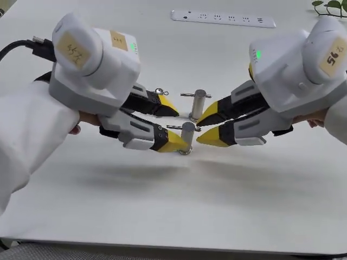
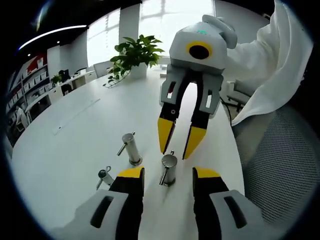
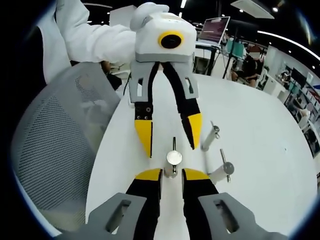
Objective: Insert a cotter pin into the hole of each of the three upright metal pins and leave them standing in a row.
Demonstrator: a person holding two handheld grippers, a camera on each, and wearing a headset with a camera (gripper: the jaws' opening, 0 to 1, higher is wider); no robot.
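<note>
Three upright metal pins stand on the white table [image 1: 162, 206]. The nearest pin [image 1: 187, 136] [image 2: 168, 168] [image 3: 173, 161] has a thin cotter pin [image 1: 175, 127] through its top. My left gripper [image 1: 174, 127] [image 2: 168, 173] is open, its yellow tips on either side of this pin with gaps. From the opposite side my right gripper [image 1: 201, 130] [image 3: 172, 175] is open, its tips close beside the same pin. The middle pin [image 1: 199, 104] [image 2: 131, 147] [image 3: 224, 169] carries a cross pin. The third pin [image 1: 159, 92] [image 2: 105, 176] [image 3: 212, 135] is partly hidden behind my left gripper.
A white power strip [image 1: 222, 18] lies at the far edge of the table, with plant leaves [image 1: 331, 6] at the far right corner. A grey mesh chair [image 3: 60, 150] stands at the near side. A potted plant [image 2: 135, 52] sits at the table's far end.
</note>
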